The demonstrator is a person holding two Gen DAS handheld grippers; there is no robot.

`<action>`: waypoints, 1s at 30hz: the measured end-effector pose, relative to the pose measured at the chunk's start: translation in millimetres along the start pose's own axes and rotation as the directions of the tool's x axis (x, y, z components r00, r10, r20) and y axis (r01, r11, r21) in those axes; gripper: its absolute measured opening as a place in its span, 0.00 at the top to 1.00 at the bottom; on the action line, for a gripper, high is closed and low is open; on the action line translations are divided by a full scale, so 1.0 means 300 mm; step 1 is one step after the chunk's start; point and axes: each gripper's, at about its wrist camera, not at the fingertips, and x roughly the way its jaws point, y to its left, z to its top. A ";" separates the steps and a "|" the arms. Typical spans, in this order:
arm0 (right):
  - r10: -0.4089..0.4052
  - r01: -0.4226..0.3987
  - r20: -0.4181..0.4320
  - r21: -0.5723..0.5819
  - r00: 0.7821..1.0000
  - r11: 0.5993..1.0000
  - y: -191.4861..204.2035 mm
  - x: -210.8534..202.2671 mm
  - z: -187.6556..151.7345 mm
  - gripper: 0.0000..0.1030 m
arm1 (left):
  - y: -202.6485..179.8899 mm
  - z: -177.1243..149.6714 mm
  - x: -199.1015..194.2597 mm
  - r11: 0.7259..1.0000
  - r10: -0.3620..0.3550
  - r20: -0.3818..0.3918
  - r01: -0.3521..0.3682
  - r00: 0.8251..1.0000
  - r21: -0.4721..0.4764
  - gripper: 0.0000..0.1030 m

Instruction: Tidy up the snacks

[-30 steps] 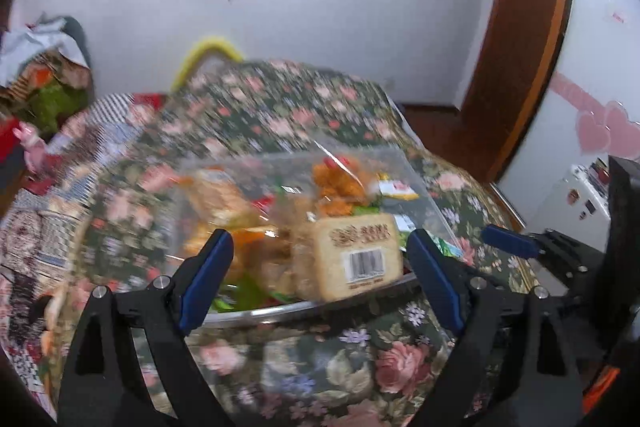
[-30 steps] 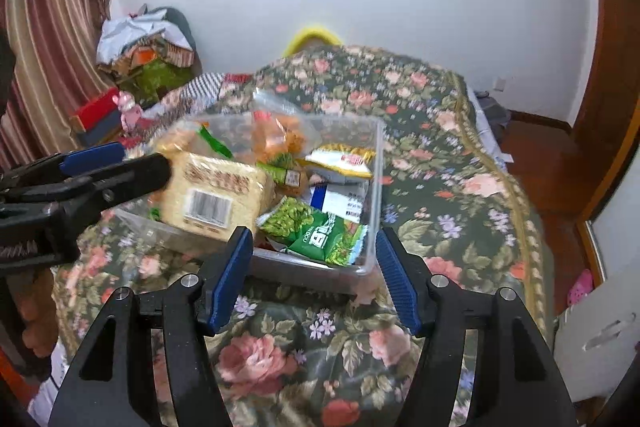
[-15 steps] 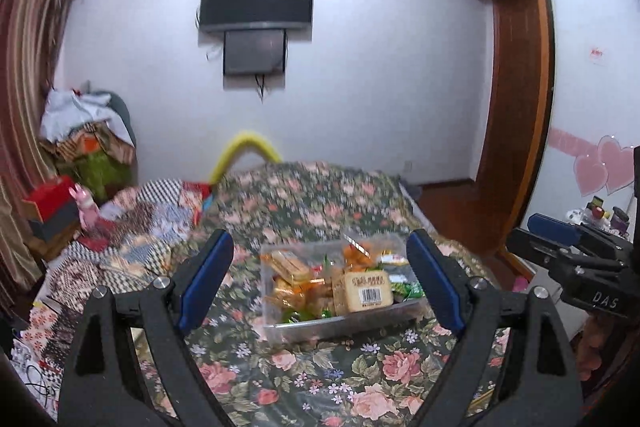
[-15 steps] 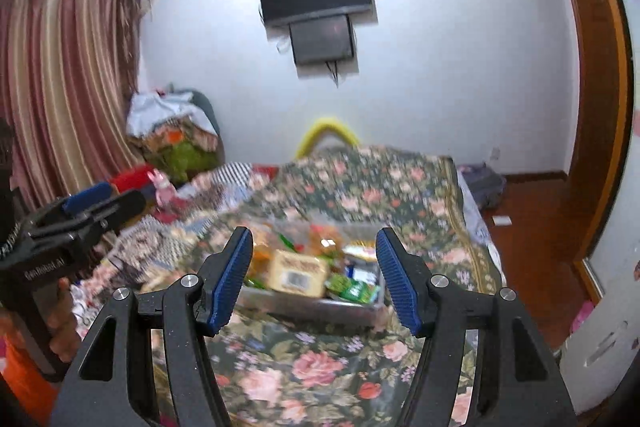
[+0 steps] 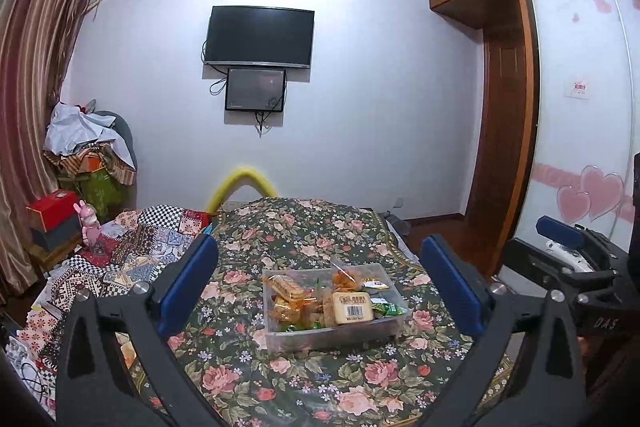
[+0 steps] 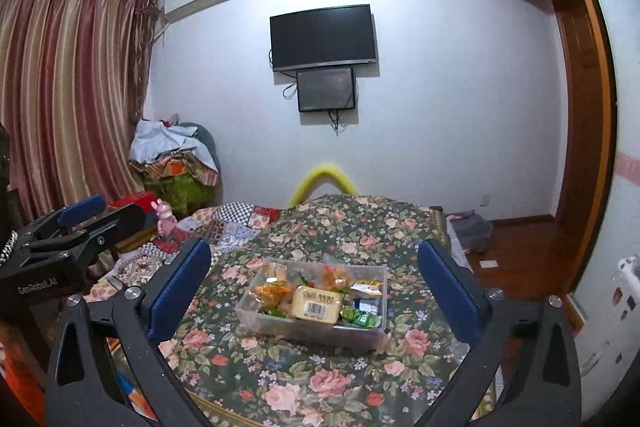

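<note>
A clear plastic box (image 5: 280, 341) (image 6: 244, 313) filled with several wrapped snacks sits on the floral bedspread (image 5: 320, 227) (image 6: 340, 227). A pale block snack with a barcode (image 5: 353, 307) (image 6: 318, 304) lies on top, with orange packets (image 5: 286, 287) to its left and green packets (image 6: 360, 317) to its right. My left gripper (image 5: 320, 287) is open and empty, held back from the box. My right gripper (image 6: 314, 291) is open and empty, also back from it. Each gripper shows at the edge of the other's view.
A patchwork quilt (image 5: 132, 251) covers the bed's left side. A pink toy (image 5: 90, 223) and red box (image 5: 52, 211) stand at the left by a clothes pile (image 5: 88, 147). Striped curtains (image 6: 68, 99) hang left. A wall TV (image 5: 259, 37) and wooden door frame (image 5: 504, 147) are behind.
Both grippers have pulled back and up from the box, which now looks much smaller and farther away. Both stay open and empty.
</note>
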 end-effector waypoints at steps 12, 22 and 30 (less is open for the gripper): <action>0.008 -0.008 -0.004 0.006 1.000 1.000 0.006 -0.027 -0.017 0.00 | -0.002 -0.015 -0.004 1.000 0.010 0.000 -0.010 1.000 0.003 0.00; 0.002 -0.002 0.002 0.010 1.000 1.000 0.005 -0.037 -0.014 0.00 | 0.002 -0.023 0.007 1.000 0.003 -0.001 -0.003 1.000 0.005 0.00; -0.011 0.011 0.004 0.029 1.000 1.000 -0.004 -0.039 -0.012 0.00 | 0.001 -0.025 0.009 1.000 0.003 -0.003 -0.003 1.000 0.004 0.00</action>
